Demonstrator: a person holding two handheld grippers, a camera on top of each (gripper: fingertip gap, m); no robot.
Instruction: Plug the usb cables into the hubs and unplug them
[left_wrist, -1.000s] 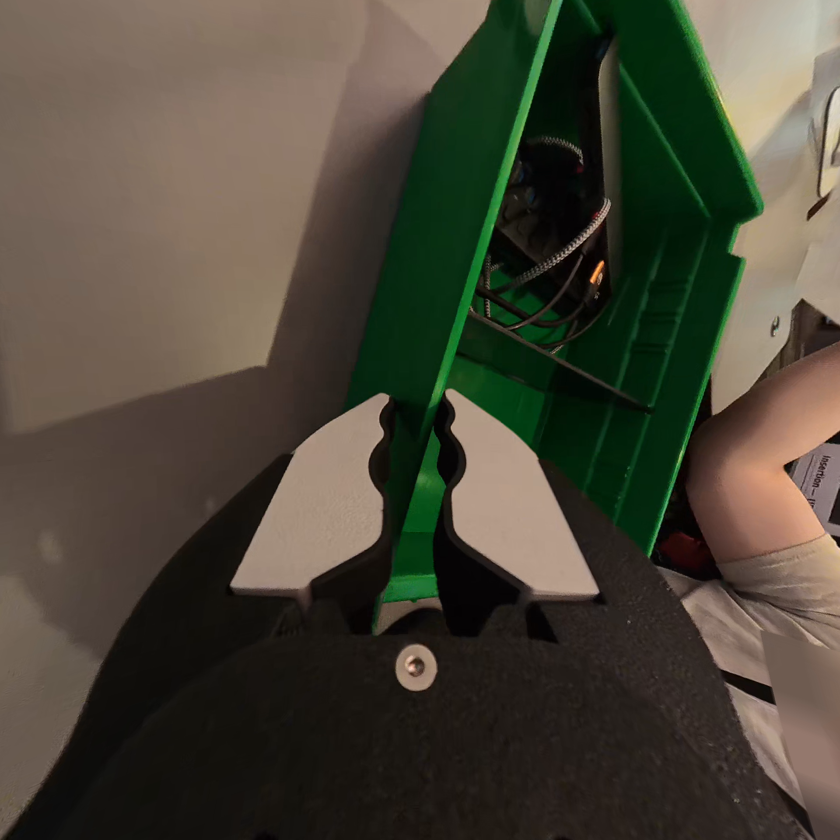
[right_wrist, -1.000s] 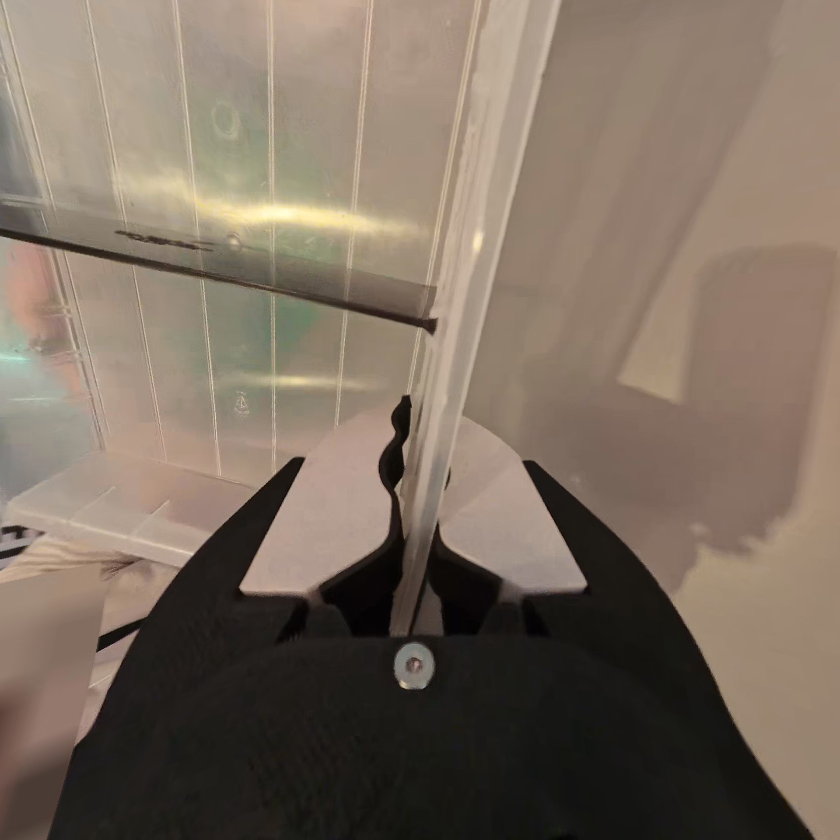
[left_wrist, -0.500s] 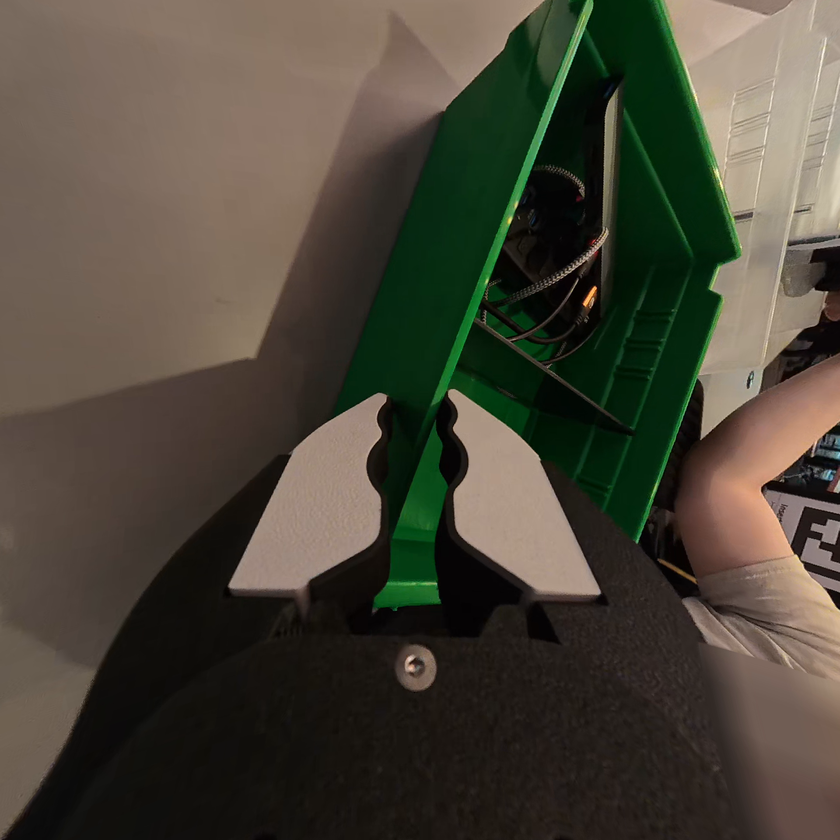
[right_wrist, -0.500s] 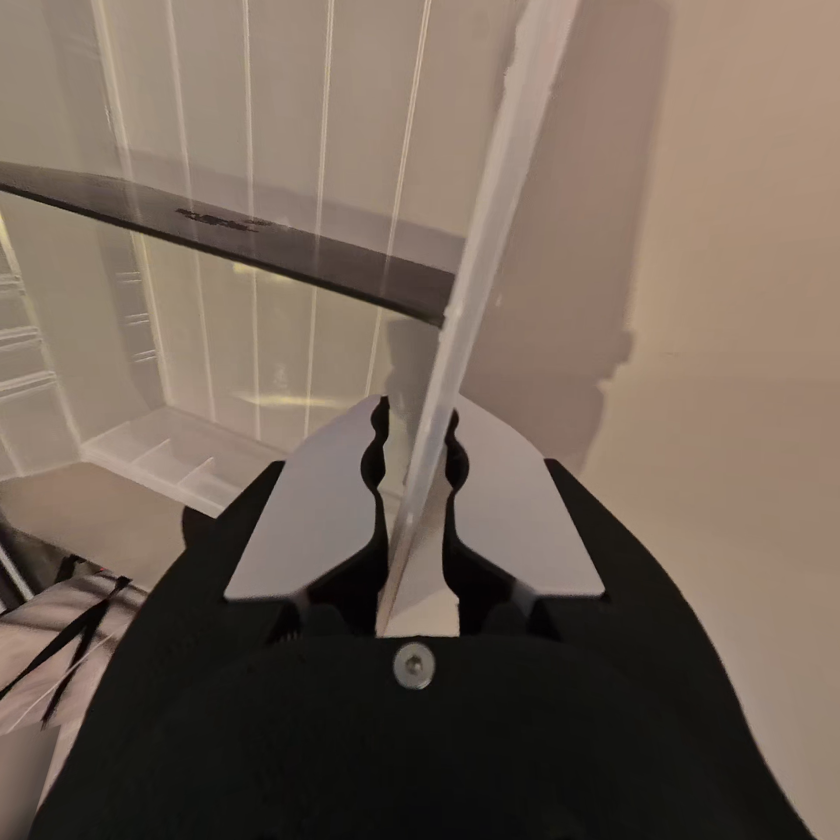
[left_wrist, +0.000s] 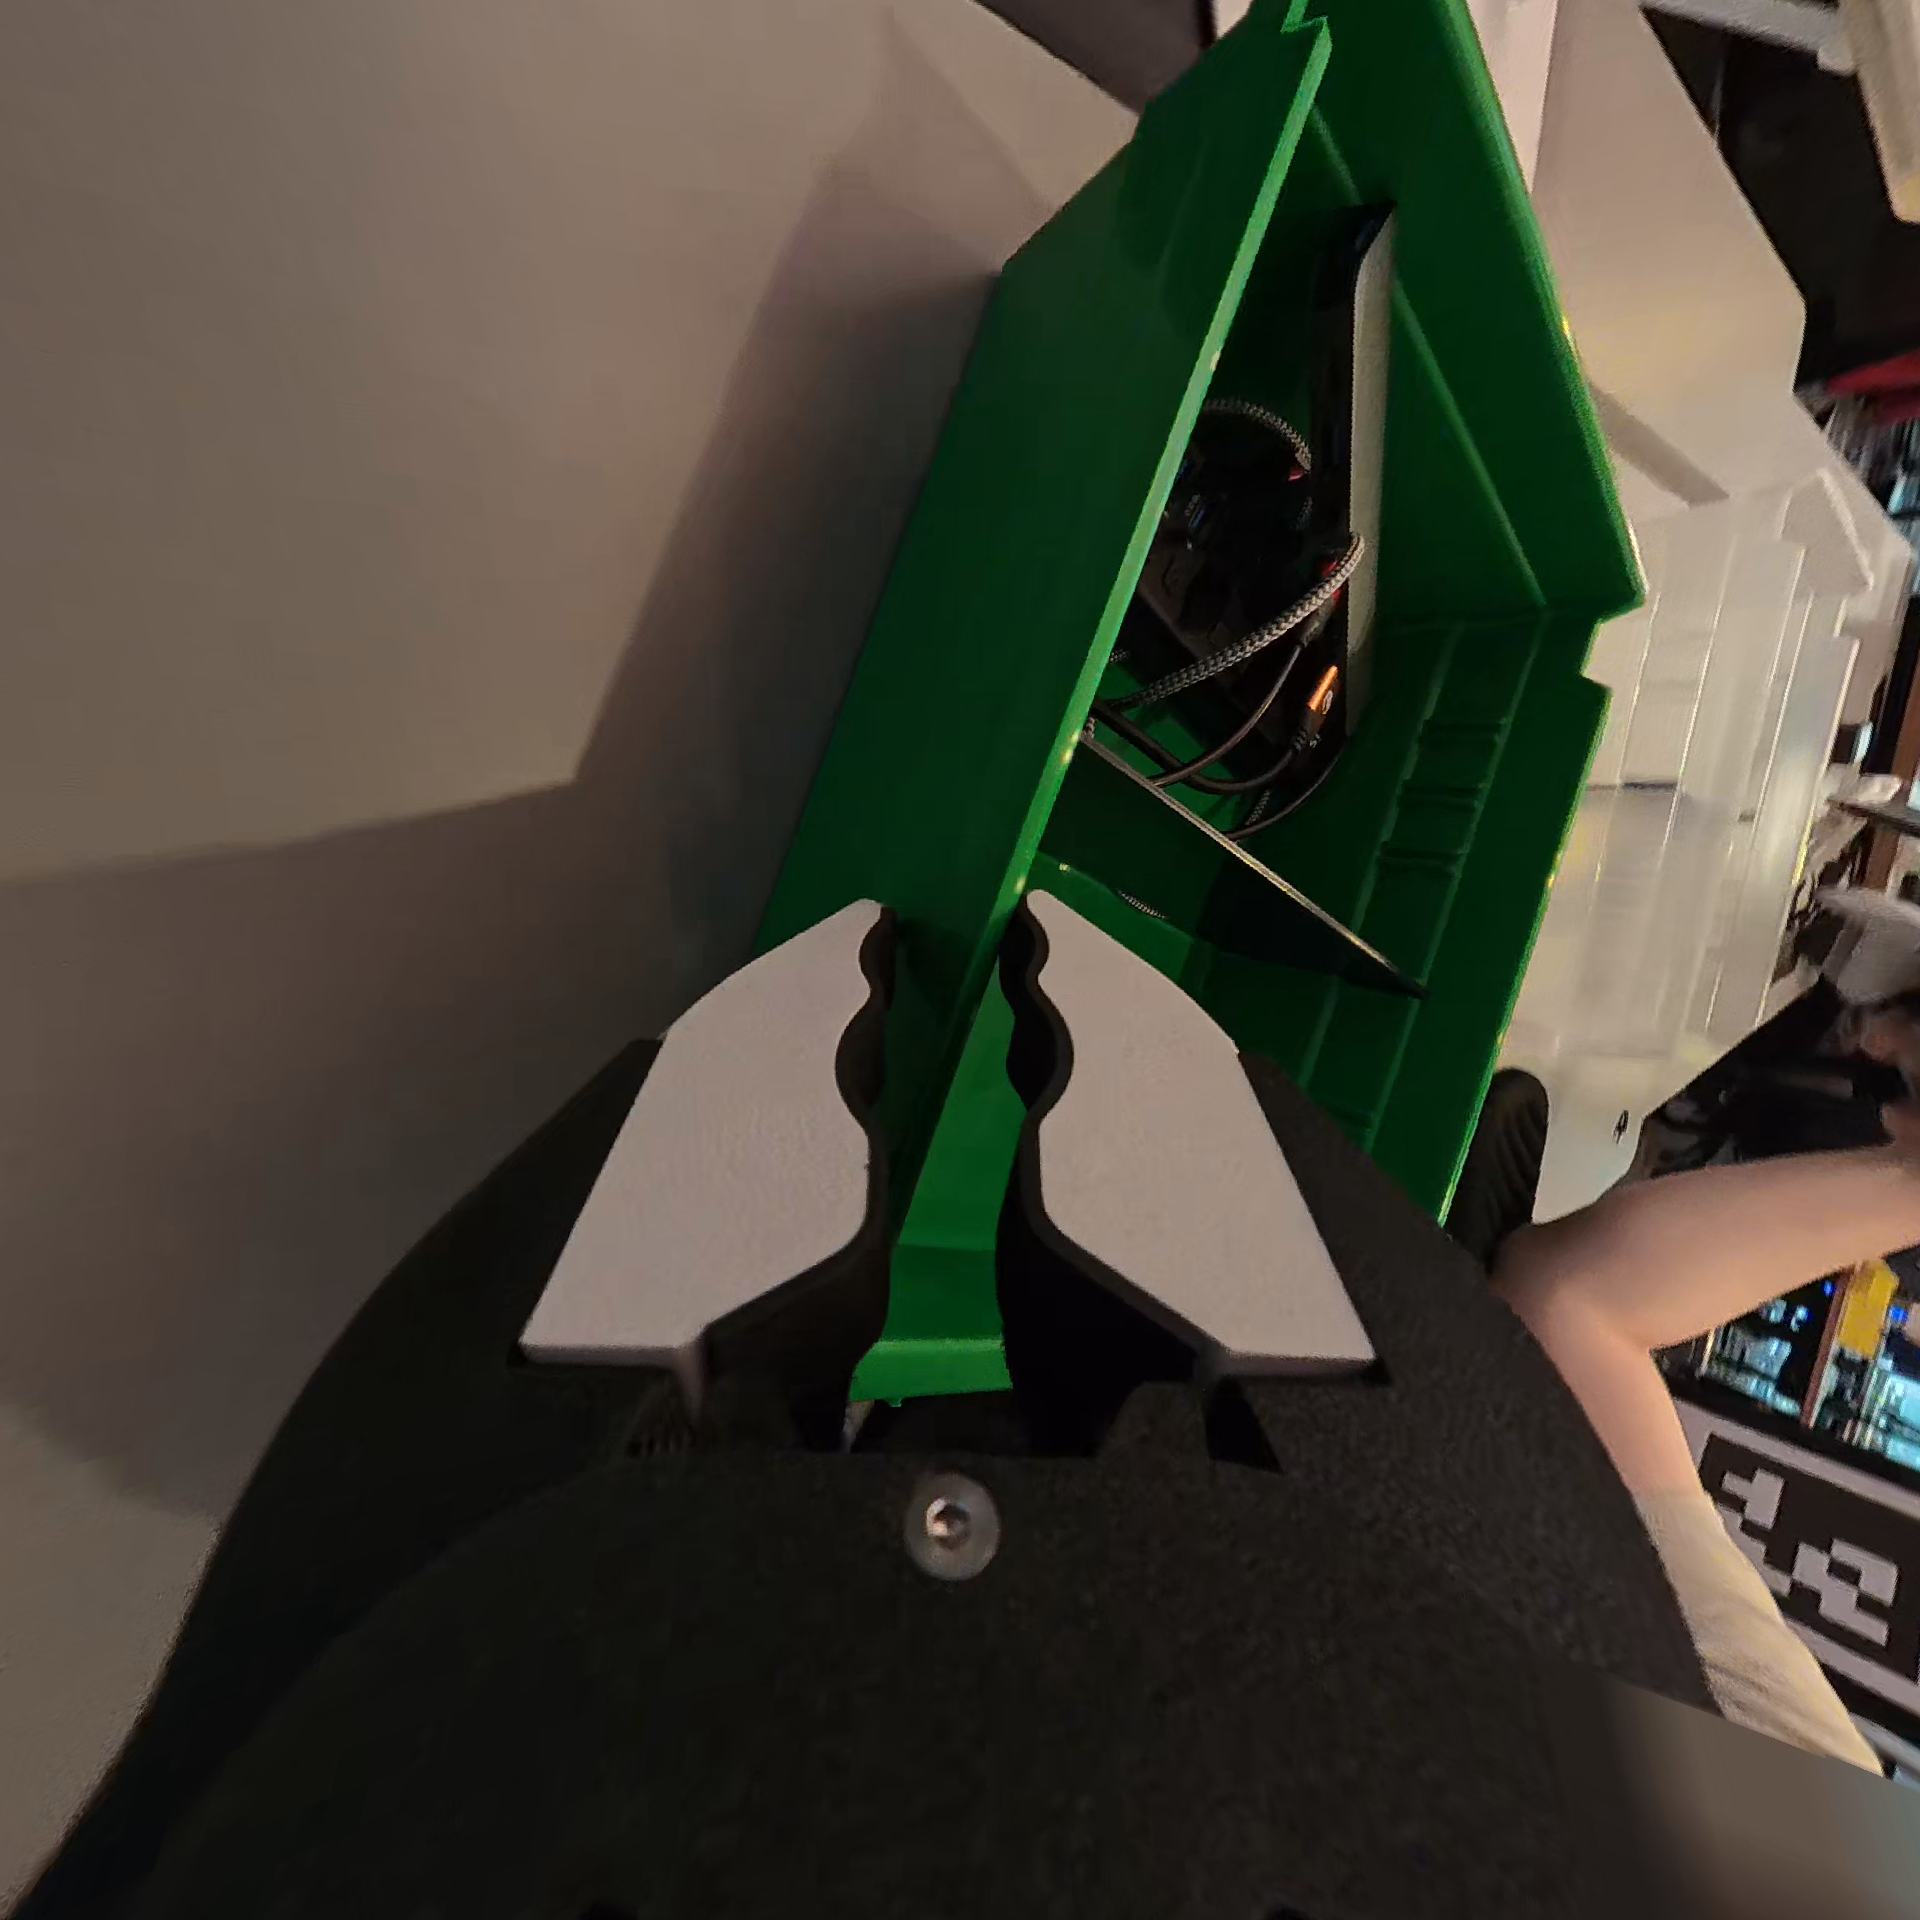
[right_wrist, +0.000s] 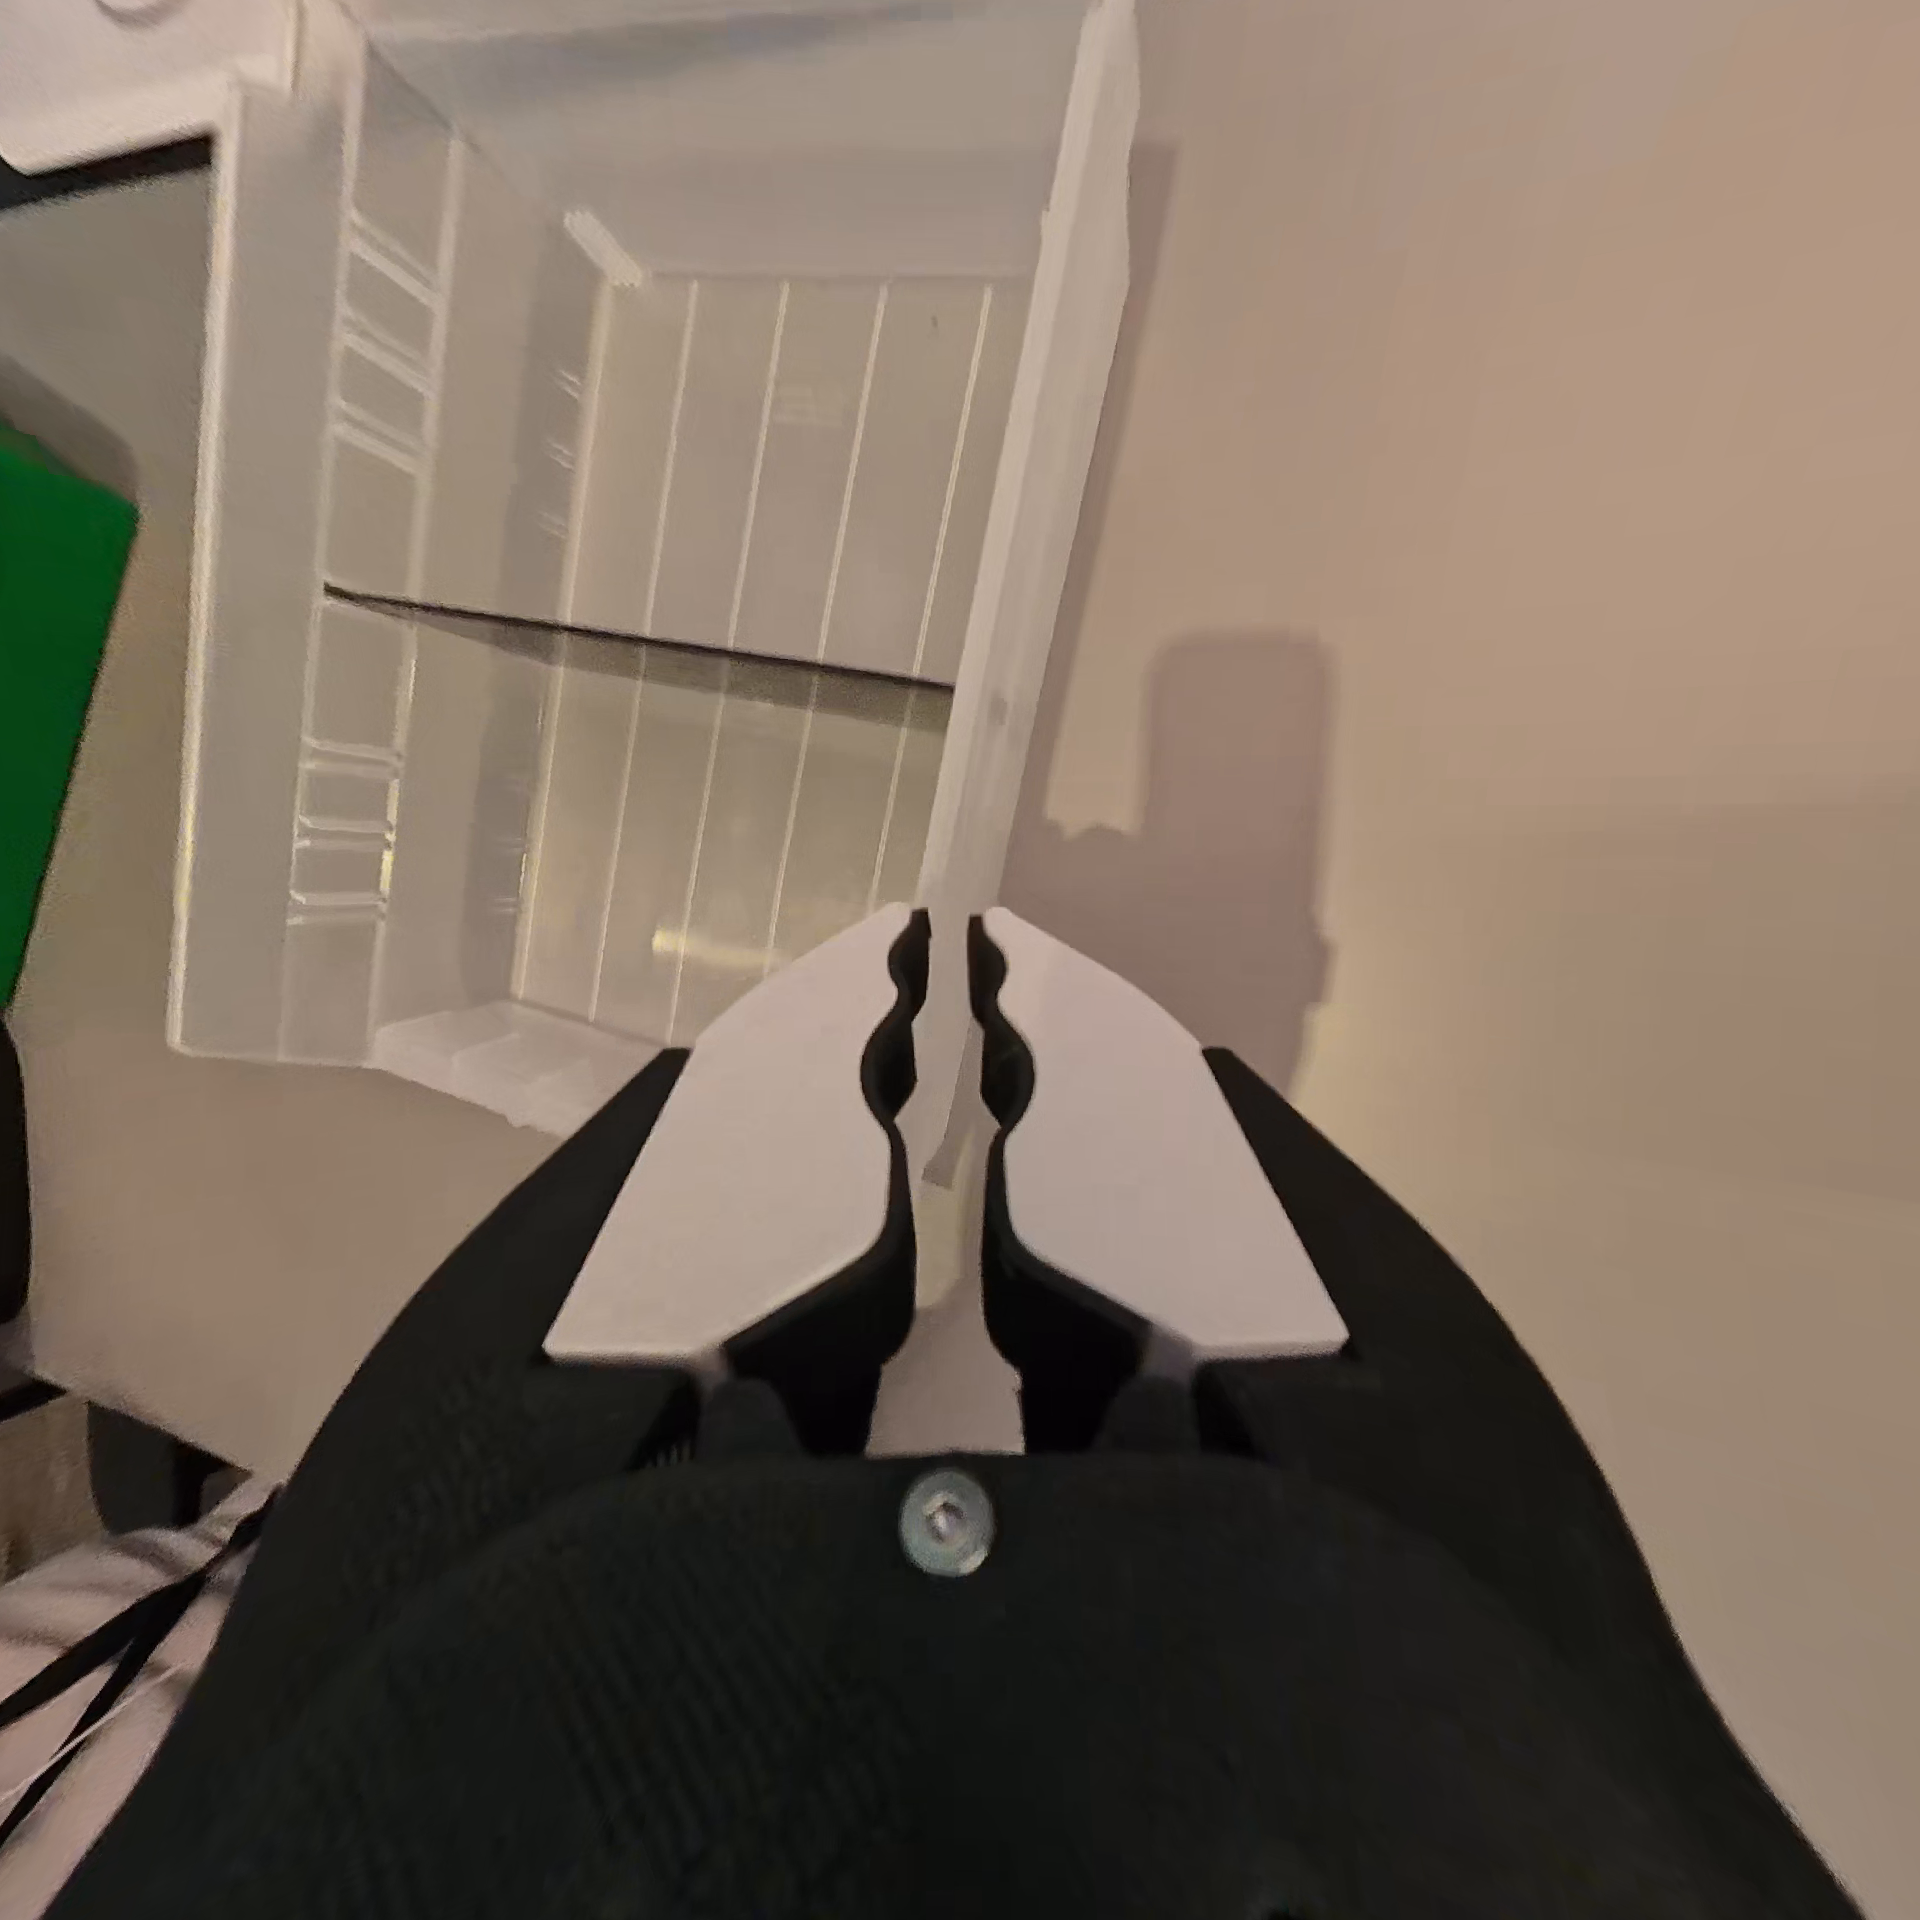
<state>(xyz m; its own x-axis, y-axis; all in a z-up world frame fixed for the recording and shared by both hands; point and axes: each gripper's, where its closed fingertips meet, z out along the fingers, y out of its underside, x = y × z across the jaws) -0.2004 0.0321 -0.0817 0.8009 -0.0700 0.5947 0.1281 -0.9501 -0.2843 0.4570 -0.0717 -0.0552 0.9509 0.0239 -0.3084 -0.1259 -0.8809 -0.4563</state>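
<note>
Left gripper (left_wrist: 951, 920) with its two grey fingers clamped on the near side wall of a green bin (left_wrist: 997, 582), one finger outside the wall and one inside; the bin tilted, its open interior facing the camera; inside it, in the compartment beyond a thin dark divider (left_wrist: 1247, 883), a tangle of usb cables (left_wrist: 1236, 655), some braided grey and some plain black, lying beside dark hubs (left_wrist: 1205, 540) whose ports cannot be made out; a pale flat slab (left_wrist: 1369, 457) stands against the far wall of the same compartment; whether any cable is plugged in cannot be told. Right gripper (right_wrist: 943, 920) closed on the edge wall of a clear plastic bin (right_wrist: 644, 644), the thin wall pinched between the fingertips; this bin likewise crossed by a dark divider (right_wrist: 634, 634), both compartments showing only ribbed translucent floor; a patch of the green bin visible at the left edge of the right wrist view, just beside the clear one. A person's bare forearm (left_wrist: 1704, 1236) at the right of the left wrist view, below the green bin; plain beige surface (right_wrist: 1507, 468) behind both bins.
</note>
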